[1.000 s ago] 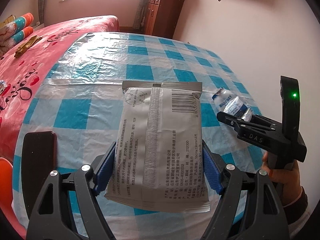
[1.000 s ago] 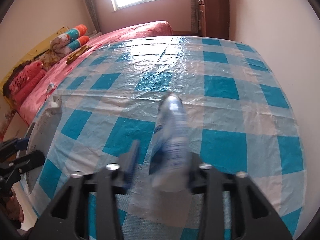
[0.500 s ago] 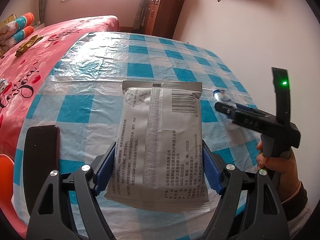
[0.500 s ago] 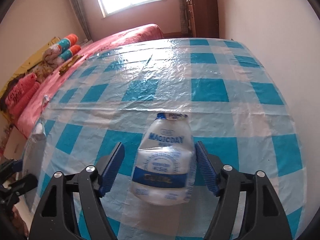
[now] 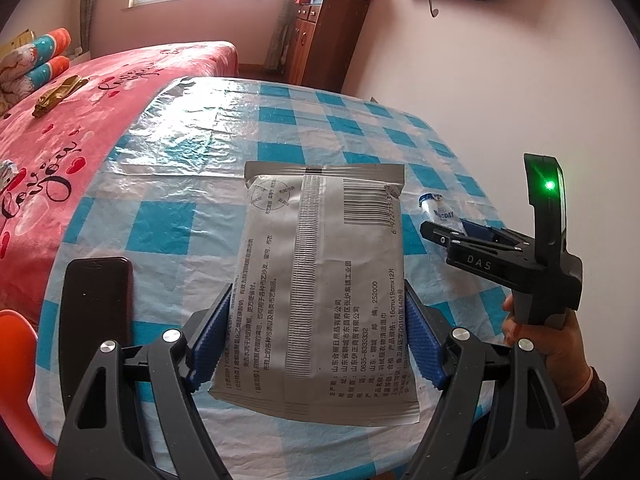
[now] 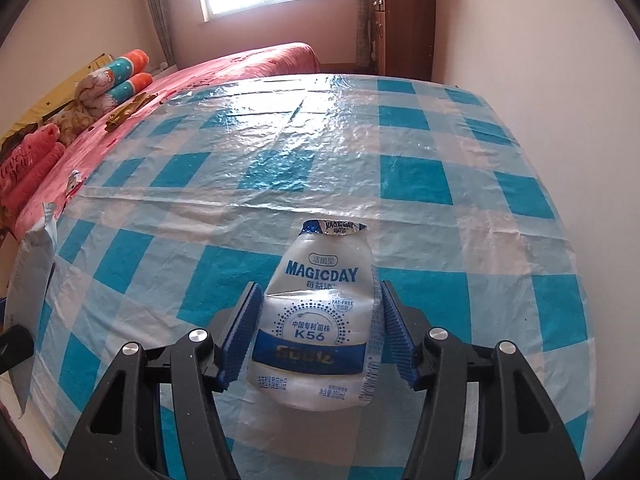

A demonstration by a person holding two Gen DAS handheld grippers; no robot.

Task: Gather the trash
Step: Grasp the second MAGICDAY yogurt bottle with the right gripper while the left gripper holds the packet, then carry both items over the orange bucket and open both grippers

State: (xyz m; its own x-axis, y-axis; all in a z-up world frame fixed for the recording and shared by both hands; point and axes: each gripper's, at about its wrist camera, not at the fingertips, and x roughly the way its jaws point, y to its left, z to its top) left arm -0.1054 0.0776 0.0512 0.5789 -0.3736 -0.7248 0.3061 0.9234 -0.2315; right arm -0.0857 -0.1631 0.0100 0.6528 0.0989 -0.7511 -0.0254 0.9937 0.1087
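Pickup stage, both hands engaged at once on the checked table (image 6: 420,184).

Left gripper (image 5: 316,344): jaws clamped on a flat grey printed packet (image 5: 324,264), blue pads pressing both long edges near its lower half. Packet stood out forward from the jaws, printed back toward the camera, barcode near the top. Its far end looked raised off the plastic cloth, though contact under it could not be confirmed from this view.

Right gripper (image 6: 316,340): jaws closing, a crushed clear drink bottle (image 6: 320,320) between them. Left pad looked touching or nearly touching the bottle's side; a sliver of gap showed at the right pad. Grip judged not yet firm. Bottle lay on the cloth with its foil-rimmed mouth pointing away from the gripper, label up, body dented across the middle. From the left wrist view only the bottle's neck (image 5: 438,210) showed, past the right gripper's tip (image 5: 444,236), with the person's hand (image 5: 548,344) on the handle.

Also noted: dark phone (image 5: 96,300) flat on the table left of the left gripper, not trash by the look of it. Bed with pink cover (image 5: 60,128) alongside. No bin or bag visible in either view.

Judgement on next move: finish the squeeze on the bottle. The thin crumpled plastic would probably give and could slip forward, so pads should seat on the wider labelled body. Then lift both items and carry them to wherever trash is gathered, out of frame.
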